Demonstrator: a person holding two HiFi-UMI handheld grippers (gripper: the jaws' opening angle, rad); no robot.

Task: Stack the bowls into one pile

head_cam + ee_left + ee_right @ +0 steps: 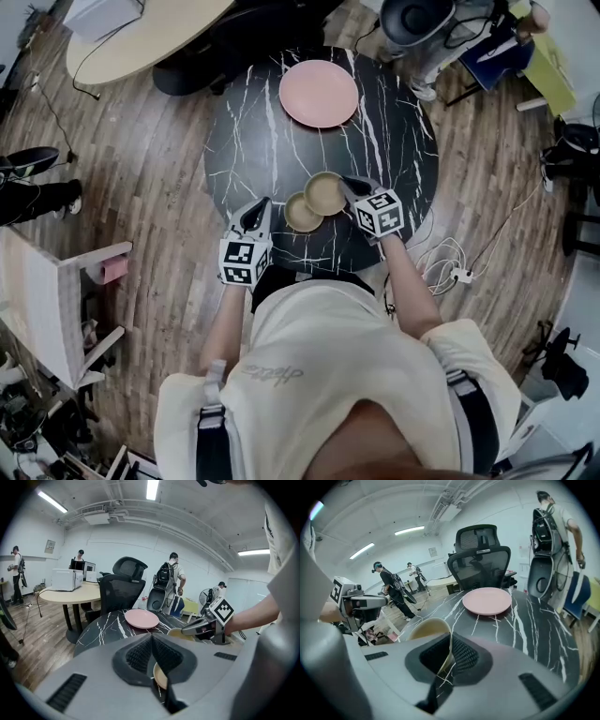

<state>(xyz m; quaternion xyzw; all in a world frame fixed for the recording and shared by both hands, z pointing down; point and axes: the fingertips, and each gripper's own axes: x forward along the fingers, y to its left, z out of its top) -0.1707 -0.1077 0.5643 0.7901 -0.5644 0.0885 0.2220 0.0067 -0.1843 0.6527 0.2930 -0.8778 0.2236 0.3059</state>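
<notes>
- No brand can be read; the print on the shirt [272,372] is too small to make out.
- The right tongs [449,639] are clamped on the rim of the larger bowl [325,193].
- The left tongs [152,641] are pressed together and empty; the smaller bowl [302,214] lies just beyond them on the worktop [253,141].
- I cannot tell whether the bowls touch.

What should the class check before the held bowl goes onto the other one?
1. Right gripper shut on big bowl rim: ok.
2. Small bowl upright and empty on the table: ok.
3. Left gripper clear of small bowl: ok, a gap shows in the head view.
4. Big bowl centred over small bowl: not ok, only their edges overlap.
5. Big bowl lifted off the table: cannot tell.
6. Plate out of the way: ok, at the far side.
</notes>
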